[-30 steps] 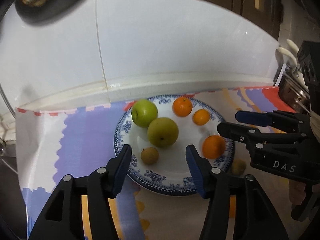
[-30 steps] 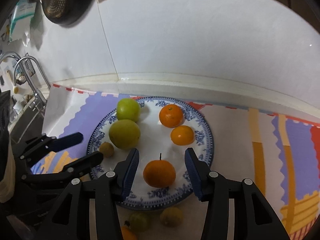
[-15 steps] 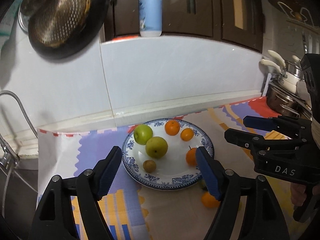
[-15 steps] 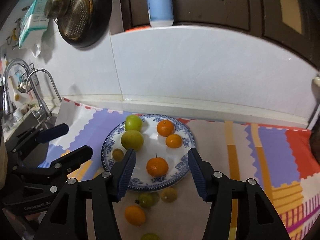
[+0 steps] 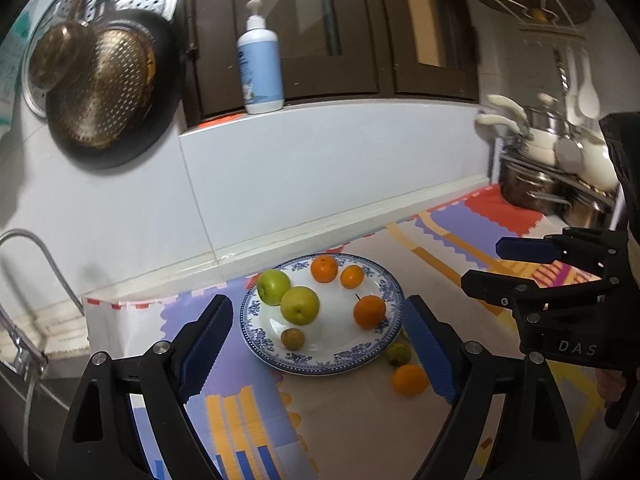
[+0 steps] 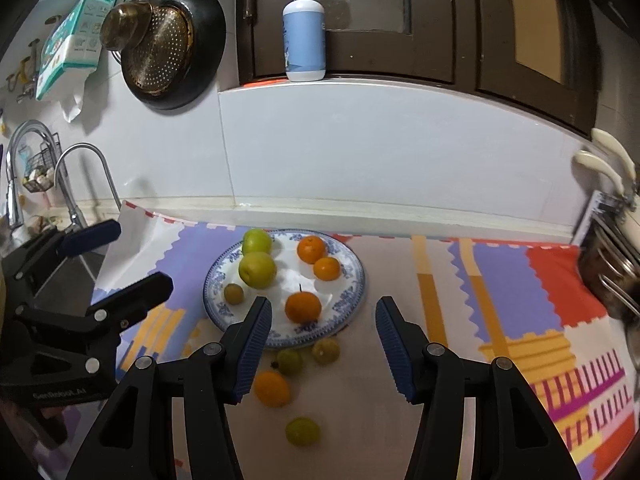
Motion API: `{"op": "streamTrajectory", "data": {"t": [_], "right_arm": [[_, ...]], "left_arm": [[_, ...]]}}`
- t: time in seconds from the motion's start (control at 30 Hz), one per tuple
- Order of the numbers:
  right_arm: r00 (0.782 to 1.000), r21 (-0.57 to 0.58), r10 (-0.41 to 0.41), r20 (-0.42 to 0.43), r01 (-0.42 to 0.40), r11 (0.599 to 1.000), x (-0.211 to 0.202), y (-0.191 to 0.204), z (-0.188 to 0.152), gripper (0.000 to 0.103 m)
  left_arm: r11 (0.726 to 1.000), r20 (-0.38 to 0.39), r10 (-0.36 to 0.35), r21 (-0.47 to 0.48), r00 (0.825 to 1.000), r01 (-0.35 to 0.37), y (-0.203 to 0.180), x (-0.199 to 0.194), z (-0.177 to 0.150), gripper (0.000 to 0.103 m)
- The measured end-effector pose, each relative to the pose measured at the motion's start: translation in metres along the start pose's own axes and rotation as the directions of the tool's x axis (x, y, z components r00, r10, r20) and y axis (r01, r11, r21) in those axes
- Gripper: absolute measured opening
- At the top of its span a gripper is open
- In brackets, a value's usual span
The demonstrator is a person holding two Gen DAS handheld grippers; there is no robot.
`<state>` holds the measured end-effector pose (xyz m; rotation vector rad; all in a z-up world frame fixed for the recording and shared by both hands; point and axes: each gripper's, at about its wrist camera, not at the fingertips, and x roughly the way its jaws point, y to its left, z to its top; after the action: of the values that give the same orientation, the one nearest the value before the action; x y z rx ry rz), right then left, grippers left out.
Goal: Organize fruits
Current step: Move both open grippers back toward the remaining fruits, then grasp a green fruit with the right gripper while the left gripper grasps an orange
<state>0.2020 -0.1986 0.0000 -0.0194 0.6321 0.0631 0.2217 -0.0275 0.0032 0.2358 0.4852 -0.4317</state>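
Note:
A blue-patterned white plate (image 5: 340, 360) (image 6: 352, 280) holds two green apples (image 5: 299, 305) (image 6: 257, 269), three oranges (image 5: 369, 311) (image 6: 303, 307) and a small brown fruit (image 5: 292, 338) (image 6: 233, 293). Several loose fruits lie on the mat in front of the plate: an orange (image 6: 272, 389) (image 5: 409, 379), a greenish one (image 6: 289, 361) (image 5: 398, 354), a yellow-brown one (image 6: 326, 351) and a green one (image 6: 302, 431). My left gripper (image 5: 318, 350) is open and empty, raised before the plate. My right gripper (image 6: 323, 344) is open and empty, raised above the loose fruits.
A patterned mat (image 6: 500, 280) covers the counter against a white tiled wall. A faucet (image 6: 80, 176) and sink are at the left. Pots (image 5: 552, 184) stand at the right. A soap bottle (image 6: 304, 32) and a hanging pan (image 6: 168, 48) are above.
Both grippers pulled back and up from the plate and opened wider. The stemmed orange stays on the plate. More of the counter and the loose fruits came into view.

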Motion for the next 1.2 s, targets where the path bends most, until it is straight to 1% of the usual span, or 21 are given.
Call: {"op": "streamTrajectory", "data": {"t": [0.17,0.4,0.53,0.67,0.77,0.9,0.97,1.13,1.2], "right_arm": [[0.999,0.016,-0.025,-0.021,0.025,1.000,-0.005,0.005,-0.013,0.055],[0.994,0.023,-0.050,-0.096,0.052,0.998,0.001,0.013,-0.032,0.055],[0.988,0.035,-0.054,-0.146,0.059,0.998,0.009,0.014,-0.044,0.055],[0.978,0.054,-0.052,-0.204,0.065,0.996,0.020,0.014,-0.056,0.055],[0.970,0.060,-0.056,-0.235,0.072,0.996,0.027,0.012,-0.065,0.055],[0.958,0.067,-0.045,-0.282,0.067,0.996,0.038,0.010,-0.074,0.055],[0.954,0.071,-0.043,-0.297,0.067,0.995,0.043,0.010,-0.078,0.055],[0.941,0.083,-0.029,-0.337,0.060,0.995,0.055,0.007,-0.085,0.055],[0.939,0.083,-0.021,-0.343,0.053,0.995,0.058,0.007,-0.087,0.054]], "left_arm": [[0.996,0.000,-0.044,0.083,0.999,0.044,-0.005,-0.001,-0.010,0.087],[0.982,-0.032,-0.111,0.153,0.993,0.115,-0.008,0.009,-0.025,0.087],[0.967,-0.061,-0.160,0.190,0.985,0.168,-0.012,0.019,-0.034,0.087],[0.950,-0.095,-0.208,0.219,0.974,0.224,-0.015,0.030,-0.044,0.087],[0.934,-0.124,-0.246,0.235,0.961,0.269,-0.019,0.040,-0.050,0.086],[0.910,-0.166,-0.299,0.248,0.940,0.333,-0.023,0.054,-0.058,0.082],[0.898,-0.192,-0.324,0.244,0.926,0.365,-0.025,0.062,-0.061,0.078],[0.871,-0.255,-0.383,0.221,0.888,0.439,-0.029,0.079,-0.066,0.064],[0.865,-0.268,-0.391,0.219,0.881,0.451,-0.031,0.082,-0.067,0.061]]}}
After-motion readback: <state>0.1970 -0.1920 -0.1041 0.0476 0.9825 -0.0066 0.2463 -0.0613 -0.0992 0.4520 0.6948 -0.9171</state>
